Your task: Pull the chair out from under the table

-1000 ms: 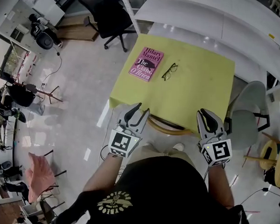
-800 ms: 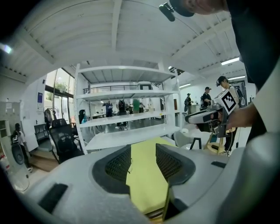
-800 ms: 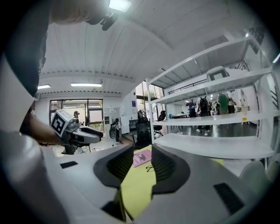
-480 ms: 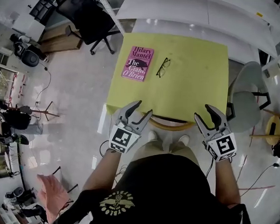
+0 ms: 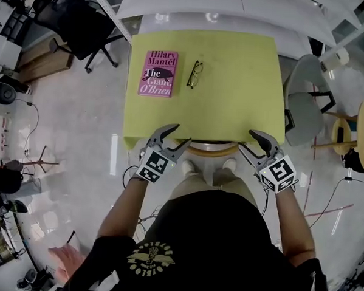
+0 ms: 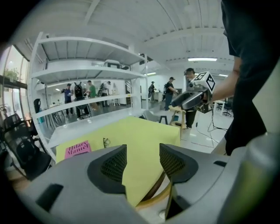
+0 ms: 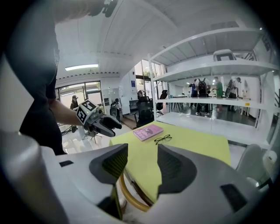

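Chair [image 5: 213, 151]: curved wooden back rail, likely rigid; should slide, not lift.
Hold: rail ends, below the table [image 5: 234, 84] edge.
Left gripper [image 5: 181, 134], right gripper [image 5: 246, 140]: jaws had just been opening, wide apart, nothing between them.

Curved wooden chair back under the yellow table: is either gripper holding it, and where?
Nothing is held. The left gripper and right gripper have just been opening, nothing between their jaws; the curved wooden chair back is untouched.
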`<state>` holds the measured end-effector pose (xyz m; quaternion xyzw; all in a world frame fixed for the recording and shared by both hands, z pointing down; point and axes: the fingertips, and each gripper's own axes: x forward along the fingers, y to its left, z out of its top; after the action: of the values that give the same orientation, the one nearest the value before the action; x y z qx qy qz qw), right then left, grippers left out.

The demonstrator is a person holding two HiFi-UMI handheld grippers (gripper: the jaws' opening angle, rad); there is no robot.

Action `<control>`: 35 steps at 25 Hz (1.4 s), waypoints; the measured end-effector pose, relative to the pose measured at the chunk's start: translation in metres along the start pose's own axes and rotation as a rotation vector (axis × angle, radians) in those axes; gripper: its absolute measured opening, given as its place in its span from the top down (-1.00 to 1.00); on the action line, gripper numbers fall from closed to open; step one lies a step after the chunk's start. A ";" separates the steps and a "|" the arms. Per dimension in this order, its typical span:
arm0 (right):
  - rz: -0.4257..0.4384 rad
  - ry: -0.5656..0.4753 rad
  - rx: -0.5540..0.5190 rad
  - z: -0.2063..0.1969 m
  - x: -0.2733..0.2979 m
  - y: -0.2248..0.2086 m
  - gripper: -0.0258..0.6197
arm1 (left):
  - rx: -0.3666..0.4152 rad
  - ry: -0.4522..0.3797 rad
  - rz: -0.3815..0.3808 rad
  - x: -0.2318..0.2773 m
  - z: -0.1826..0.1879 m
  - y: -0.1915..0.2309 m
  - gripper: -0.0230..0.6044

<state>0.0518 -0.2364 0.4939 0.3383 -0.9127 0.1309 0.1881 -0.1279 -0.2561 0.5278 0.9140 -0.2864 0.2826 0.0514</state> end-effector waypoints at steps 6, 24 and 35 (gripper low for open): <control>0.055 0.091 0.058 -0.042 0.029 0.012 0.34 | -0.011 0.015 -0.123 0.016 -0.038 -0.007 0.24; 0.242 0.447 -0.038 -0.195 0.099 0.032 0.32 | 0.239 0.371 -0.447 0.076 -0.174 -0.089 0.19; 0.383 0.711 -0.285 -0.271 0.114 0.047 0.30 | 0.464 0.550 -0.489 0.107 -0.232 -0.104 0.18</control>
<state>0.0097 -0.1674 0.7804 0.0668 -0.8463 0.1444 0.5084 -0.1110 -0.1639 0.7871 0.8331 0.0341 0.5519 -0.0158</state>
